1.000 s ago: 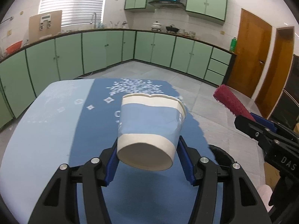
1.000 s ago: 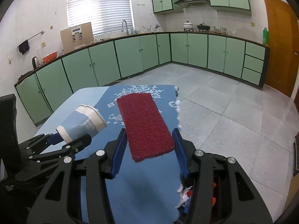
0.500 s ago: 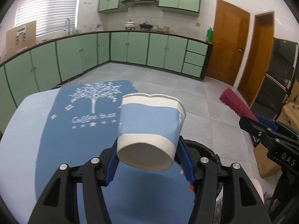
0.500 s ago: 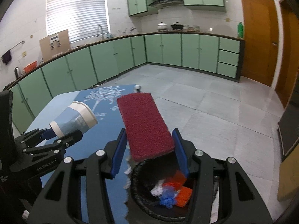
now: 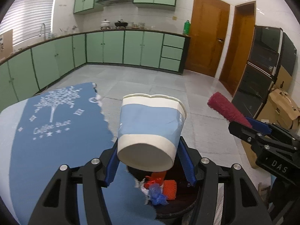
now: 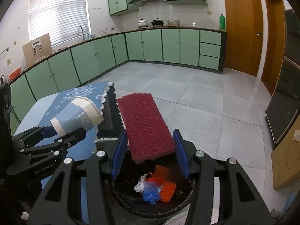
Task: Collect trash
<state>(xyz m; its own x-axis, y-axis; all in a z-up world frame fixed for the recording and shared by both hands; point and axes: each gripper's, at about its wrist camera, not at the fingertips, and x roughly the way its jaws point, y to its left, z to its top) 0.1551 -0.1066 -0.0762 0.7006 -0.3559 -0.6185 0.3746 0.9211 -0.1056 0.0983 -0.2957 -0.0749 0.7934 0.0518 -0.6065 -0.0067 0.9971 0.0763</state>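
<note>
My left gripper (image 5: 151,165) is shut on a blue and white paper cup (image 5: 150,129), held tilted with its base toward the camera. The same cup (image 6: 76,119) shows at the left of the right wrist view. My right gripper (image 6: 150,152) is shut on a dark red scouring pad (image 6: 146,123), which also pokes in at the right of the left wrist view as the pad (image 5: 226,109). Below both grippers stands a black trash bin (image 6: 131,206) holding orange, blue and white scraps (image 6: 155,185). The bin (image 5: 187,208) sits just off the table's edge.
A table with a blue tablecloth (image 5: 56,140) printed with a white tree lies to the left. Green cabinets (image 6: 168,46) line the far walls. Wooden doors (image 5: 206,37), a black appliance (image 5: 266,63) and cardboard boxes (image 5: 281,110) stand to the right. Grey tiled floor (image 6: 206,103) spreads beyond.
Both grippers have swung right, off the tablecloth and over the black bin, which has come into view beneath them. The cup and the red pad stay gripped.
</note>
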